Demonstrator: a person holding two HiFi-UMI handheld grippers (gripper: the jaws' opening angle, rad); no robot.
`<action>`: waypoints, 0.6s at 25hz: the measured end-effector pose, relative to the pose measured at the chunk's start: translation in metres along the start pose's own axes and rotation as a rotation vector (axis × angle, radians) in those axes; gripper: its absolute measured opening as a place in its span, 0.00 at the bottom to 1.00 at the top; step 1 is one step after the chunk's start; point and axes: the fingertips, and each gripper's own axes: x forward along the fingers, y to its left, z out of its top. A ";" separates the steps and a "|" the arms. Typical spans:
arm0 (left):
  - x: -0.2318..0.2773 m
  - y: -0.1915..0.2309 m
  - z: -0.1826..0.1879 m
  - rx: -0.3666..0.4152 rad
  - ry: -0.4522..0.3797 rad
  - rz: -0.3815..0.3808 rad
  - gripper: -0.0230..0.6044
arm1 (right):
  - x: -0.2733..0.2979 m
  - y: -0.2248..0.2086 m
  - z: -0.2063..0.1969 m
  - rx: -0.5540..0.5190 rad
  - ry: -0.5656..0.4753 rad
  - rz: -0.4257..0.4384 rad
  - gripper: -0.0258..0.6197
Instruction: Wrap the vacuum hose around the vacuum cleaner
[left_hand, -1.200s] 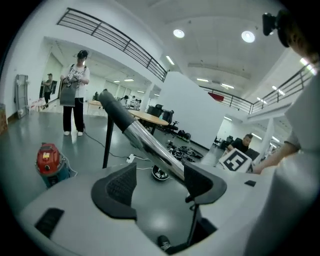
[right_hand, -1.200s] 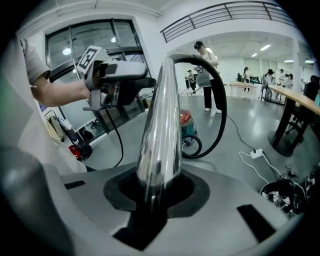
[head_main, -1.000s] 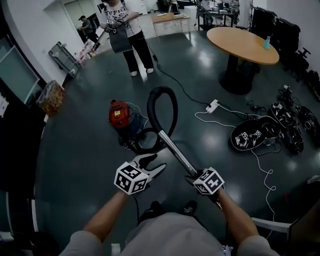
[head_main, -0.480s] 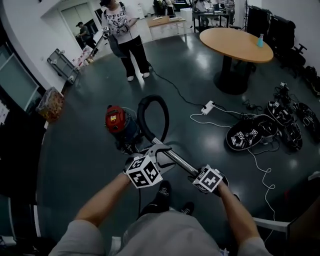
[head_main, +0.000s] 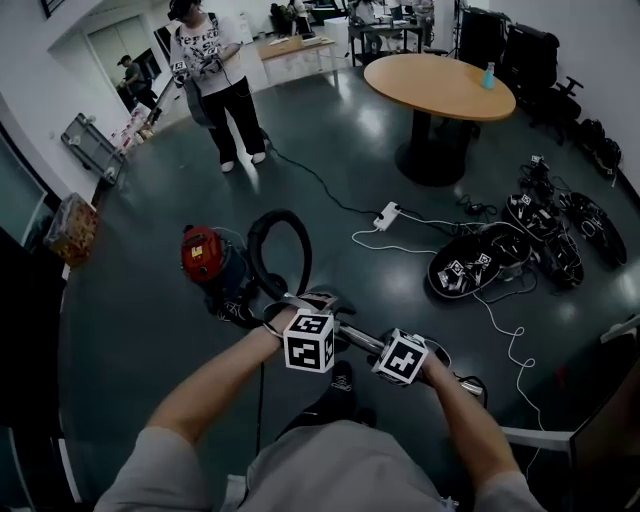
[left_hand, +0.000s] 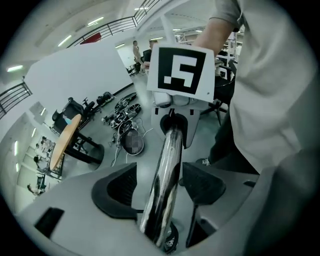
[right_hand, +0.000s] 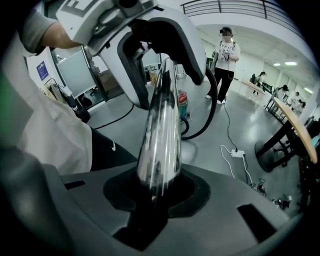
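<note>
Two tools meet the wand: our right tool clamps it, our left tool just widened loosely around it; its axis points toward the vacuum, nearer our left.

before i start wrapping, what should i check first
1. Right gripper firm on the metal tube: ok, its jaws are closed on the tube.
2. Left gripper gripping the tube: not ok. The tube lies between its jaws, but they have just been opening and the pads stand off it.
3. Hose free to move: ok, it stands in one open loop beside the vacuum cleaner.
4. Hose wrapped around the cleaner: not ok, no turn laid yet.
5. Power strip and its cord clear of the cleaner: ok, they lie apart from it.
6. Standing person out of the way: ok, well beyond the cleaner.
</note>
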 end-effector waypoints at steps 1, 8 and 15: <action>0.007 0.000 0.000 0.017 -0.001 -0.025 0.49 | -0.001 -0.002 0.000 -0.008 0.013 0.001 0.21; 0.040 0.021 -0.023 0.138 0.006 -0.143 0.32 | -0.003 -0.042 0.015 -0.028 0.105 -0.001 0.21; 0.048 0.065 -0.050 0.131 -0.025 -0.144 0.30 | 0.010 -0.079 0.034 0.017 0.137 0.057 0.21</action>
